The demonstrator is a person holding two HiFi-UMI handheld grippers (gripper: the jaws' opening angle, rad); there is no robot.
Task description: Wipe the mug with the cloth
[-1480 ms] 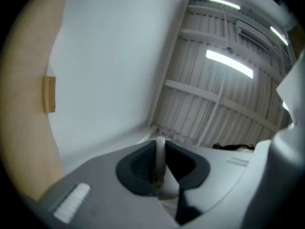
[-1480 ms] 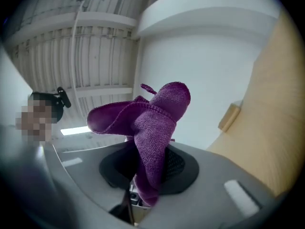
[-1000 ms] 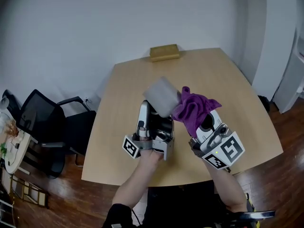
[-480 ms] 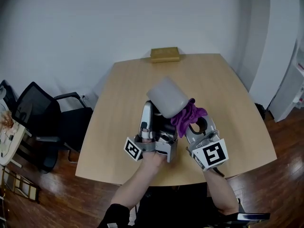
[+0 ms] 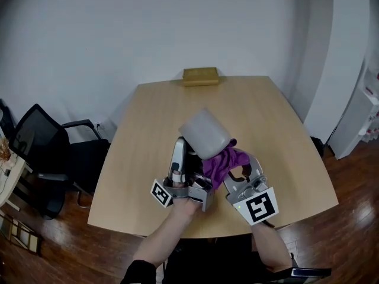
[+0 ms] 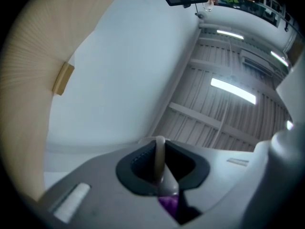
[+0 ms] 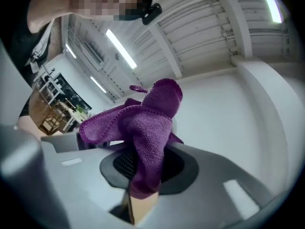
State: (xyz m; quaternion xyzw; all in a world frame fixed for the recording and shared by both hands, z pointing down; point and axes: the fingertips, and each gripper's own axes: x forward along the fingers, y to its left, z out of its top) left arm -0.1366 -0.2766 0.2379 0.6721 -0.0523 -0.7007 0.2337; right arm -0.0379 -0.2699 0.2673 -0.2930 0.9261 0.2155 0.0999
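**Desk:** Where is the mug?

**Photographer:** The pale grey mug (image 5: 205, 133) is held up over the middle of the wooden table (image 5: 278, 123), tilted, with its flat base towards the head camera. It sits at the tip of the left gripper (image 5: 192, 154).

**Desk:** How is it gripped?

**Photographer:** In the left gripper view the 2 jaws are closed almost together, pinching a thin edge of the mug between them. A scrap of purple shows just below that edge.

**Desk:** And the cloth?

**Photographer:** The right gripper (image 7: 143, 175) has its 2 jaws clamped on a fold of the purple cloth (image 7: 143, 123). The rest of the cloth bunches up above the jaws. From the head view the cloth (image 5: 220, 163) lies against the mug's near side, between the 2 grippers, which stand close together.

**Desk:** Anything else in shot?

**Photographer:** A tan box (image 5: 200, 76) sits at the table's far edge, well apart from the mug. A black chair (image 5: 41, 149) stands on the floor left of the table.
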